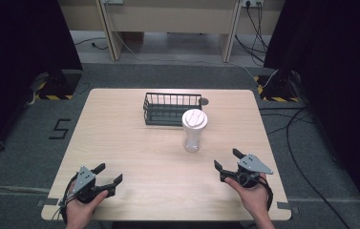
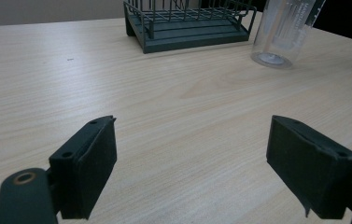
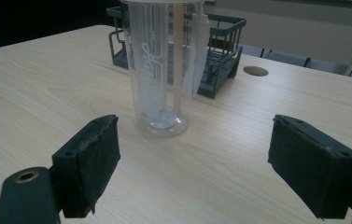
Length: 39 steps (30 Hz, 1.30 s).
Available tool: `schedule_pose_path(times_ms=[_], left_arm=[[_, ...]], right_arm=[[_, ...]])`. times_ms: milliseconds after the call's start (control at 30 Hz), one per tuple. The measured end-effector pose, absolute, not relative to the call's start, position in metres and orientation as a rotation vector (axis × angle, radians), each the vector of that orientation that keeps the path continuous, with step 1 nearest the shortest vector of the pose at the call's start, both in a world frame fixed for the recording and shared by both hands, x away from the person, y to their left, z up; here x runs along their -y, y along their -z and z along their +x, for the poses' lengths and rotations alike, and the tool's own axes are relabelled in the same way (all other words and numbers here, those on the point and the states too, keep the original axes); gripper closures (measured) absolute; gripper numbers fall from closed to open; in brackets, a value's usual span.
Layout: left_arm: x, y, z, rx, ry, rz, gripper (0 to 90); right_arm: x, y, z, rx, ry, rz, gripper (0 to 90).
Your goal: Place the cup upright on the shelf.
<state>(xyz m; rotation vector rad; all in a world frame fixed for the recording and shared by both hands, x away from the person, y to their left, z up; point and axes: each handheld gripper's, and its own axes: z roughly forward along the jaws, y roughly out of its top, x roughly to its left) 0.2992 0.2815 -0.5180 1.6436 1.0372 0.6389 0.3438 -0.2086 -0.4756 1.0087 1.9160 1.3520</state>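
On the light wooden worktop (image 1: 134, 157) stands a clear plastic tumbler with a white lid (image 1: 194, 130), upright, a little right of the centre. Just behind it, toward the far edge, sits a dark wire basket with a solid base (image 1: 172, 109); in the high view the lid of the tumbler overlaps the front right corner of the basket, and I cannot tell if they touch. Beside the basket's right end there is a small round hole in the worktop (image 1: 204, 101).

The left gripper (image 1: 108, 175) is held in a hand (image 1: 79, 210) near the front left corner, its fingers (image 2: 87, 165) spread wide apart with nothing between them. The right gripper (image 1: 226, 160) is held in the other hand (image 1: 254, 198) near the front right edge, its fingers (image 3: 89, 161) also wide apart and empty. In the right gripper view the tumbler stands ahead of the fingers, apart from them, with white lettering on its wall. In the left gripper view the tumbler's base shows at the upper right, with the basket to its left.
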Motion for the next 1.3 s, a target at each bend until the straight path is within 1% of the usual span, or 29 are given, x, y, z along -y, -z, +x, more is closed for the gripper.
schedule_pose_path(times_ms=[833, 1300], left_arm=[[-0.281, 0.518, 0.299, -1.032, -0.637, 1.639, 15.7], [-0.281, 0.517, 0.299, -1.025, -0.634, 1.639, 15.7]], right_arm=[[0.18, 0.478, 0.378, -1.952, -1.356, 0.993, 16.9], [0.151, 0.486, 0.411, -1.988, -1.353, 0.976, 15.8]])
